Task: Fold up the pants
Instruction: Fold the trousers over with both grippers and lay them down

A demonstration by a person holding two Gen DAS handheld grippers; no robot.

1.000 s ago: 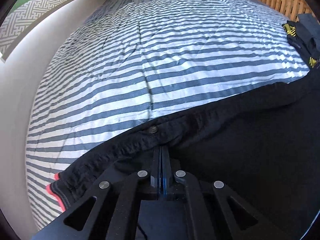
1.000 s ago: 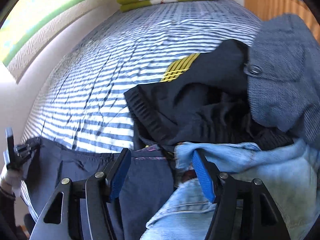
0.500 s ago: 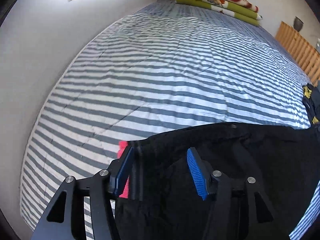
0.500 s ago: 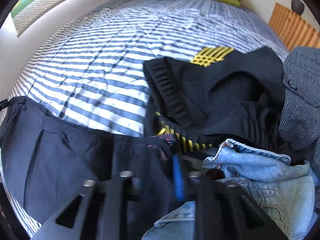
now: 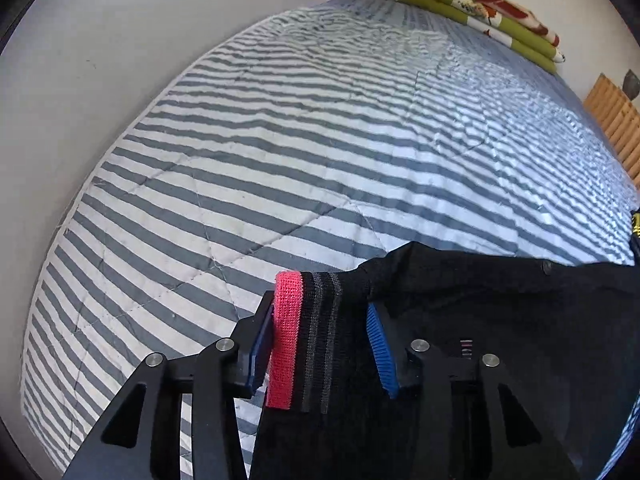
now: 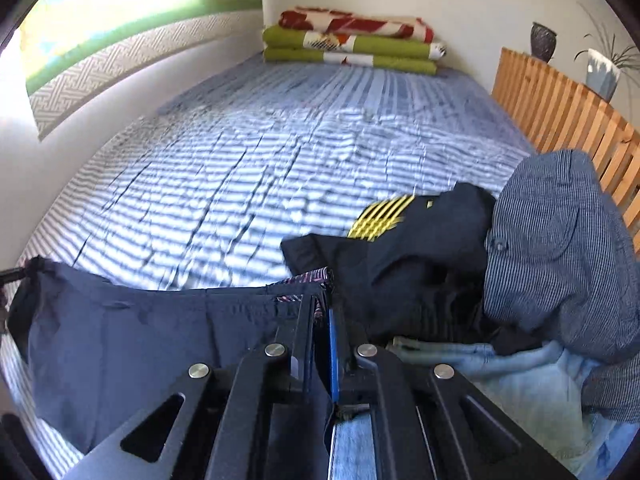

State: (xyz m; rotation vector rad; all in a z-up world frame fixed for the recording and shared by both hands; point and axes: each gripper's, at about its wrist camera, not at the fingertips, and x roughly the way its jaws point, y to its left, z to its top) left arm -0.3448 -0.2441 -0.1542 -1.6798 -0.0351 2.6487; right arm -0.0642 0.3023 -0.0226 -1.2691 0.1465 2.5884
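Pants (image 5: 500, 340): waistband stretched between my tongs, right (image 6: 322, 344) clamped on one end, left (image 5: 320, 344) apart (closing) astride the other.

My bed and the clutter around it

I see the striped quilt (image 5: 320, 152) spread flat across the bed, grey and white, running up to the white wall (image 5: 120, 40). Folded blankets (image 6: 352, 46), green with a red-and-white one on top, sit stacked at the far end. A wooden slat rail (image 6: 560, 108) lines the right side, with a dark vase (image 6: 543, 42) and a potted plant (image 6: 604, 68) behind it. On the right of the quilt lies a heap: a black garment with yellow stripes (image 6: 384, 216), a pinstriped garment (image 6: 560, 240) and jeans (image 6: 532, 384).
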